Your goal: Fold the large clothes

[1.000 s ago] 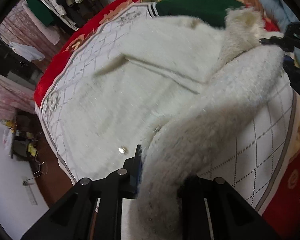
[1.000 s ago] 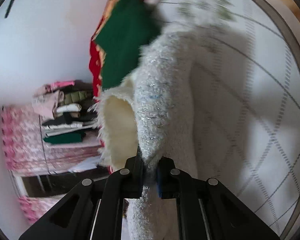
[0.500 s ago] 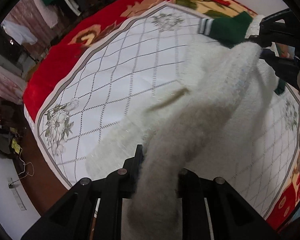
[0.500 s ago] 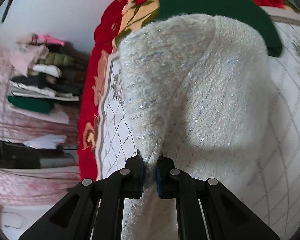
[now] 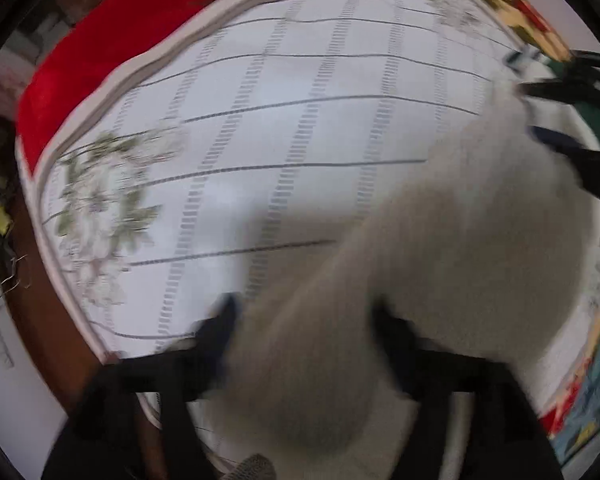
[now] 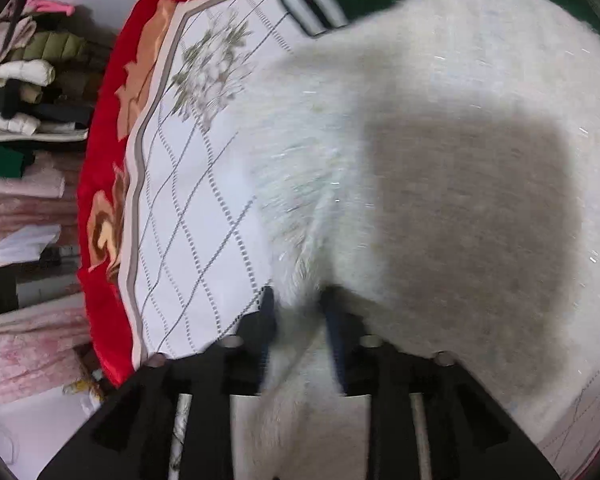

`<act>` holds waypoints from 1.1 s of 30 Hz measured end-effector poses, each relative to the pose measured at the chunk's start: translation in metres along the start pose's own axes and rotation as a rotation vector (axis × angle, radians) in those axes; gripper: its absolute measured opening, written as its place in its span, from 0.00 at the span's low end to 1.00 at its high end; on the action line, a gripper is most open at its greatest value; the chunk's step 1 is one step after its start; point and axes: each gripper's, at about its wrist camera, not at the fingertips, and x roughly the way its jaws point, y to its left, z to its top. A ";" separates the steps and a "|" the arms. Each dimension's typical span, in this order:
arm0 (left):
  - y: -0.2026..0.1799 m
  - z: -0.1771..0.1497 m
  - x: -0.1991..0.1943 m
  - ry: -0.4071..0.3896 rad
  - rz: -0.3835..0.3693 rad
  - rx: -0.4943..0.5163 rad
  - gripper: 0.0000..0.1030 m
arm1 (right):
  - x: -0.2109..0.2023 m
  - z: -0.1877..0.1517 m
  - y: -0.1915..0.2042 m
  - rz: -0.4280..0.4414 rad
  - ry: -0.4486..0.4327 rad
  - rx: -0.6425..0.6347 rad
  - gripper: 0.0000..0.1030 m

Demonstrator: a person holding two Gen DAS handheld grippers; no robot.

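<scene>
The fluffy white garment [image 5: 460, 248] is stretched with its long axis from the left gripper [image 5: 304, 320] up-right to the right gripper [image 6: 296, 308]. It lies between both pairs of fingers, whose jaws are opening, apart from the pile. Bare quilted bedspread [image 5: 260, 120] is seen left of the fingers, to its red border [image 6: 100, 184].

Home bedroom: quilted bedspread [image 5: 300, 140], red floral blanket [image 6: 100, 184], stacked folded clothes [image 6: 32, 80].
</scene>
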 end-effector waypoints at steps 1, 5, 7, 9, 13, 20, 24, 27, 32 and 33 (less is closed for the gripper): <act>0.007 -0.001 0.003 0.003 0.018 -0.009 0.84 | -0.005 0.001 0.000 0.038 0.014 -0.017 0.44; 0.031 -0.007 0.029 0.068 0.058 -0.073 0.92 | -0.056 -0.010 -0.020 0.095 -0.058 -0.060 0.73; 0.031 -0.010 0.027 0.065 0.056 -0.093 0.92 | -0.085 -0.021 -0.045 0.049 -0.133 -0.054 0.73; 0.026 -0.012 0.019 0.040 0.062 -0.084 0.92 | -0.114 -0.035 -0.084 -0.027 -0.218 -0.009 0.74; 0.010 -0.013 -0.003 -0.031 0.061 -0.068 0.92 | -0.127 -0.045 -0.159 -0.067 -0.286 0.122 0.79; -0.033 -0.004 -0.014 -0.105 0.120 -0.015 0.92 | -0.058 -0.020 -0.241 0.355 -0.161 0.270 0.88; -0.067 -0.004 -0.013 -0.144 0.175 0.065 0.92 | -0.049 -0.020 -0.240 0.419 -0.186 0.277 0.46; -0.086 -0.006 -0.015 -0.164 0.194 0.124 0.92 | -0.076 -0.048 -0.239 0.335 -0.273 0.362 0.41; -0.109 -0.033 -0.024 -0.135 0.158 0.245 0.92 | -0.132 -0.166 -0.273 0.186 -0.323 0.569 0.47; -0.115 -0.040 -0.023 -0.127 0.158 0.277 0.92 | -0.137 -0.192 -0.287 0.136 -0.283 0.597 0.57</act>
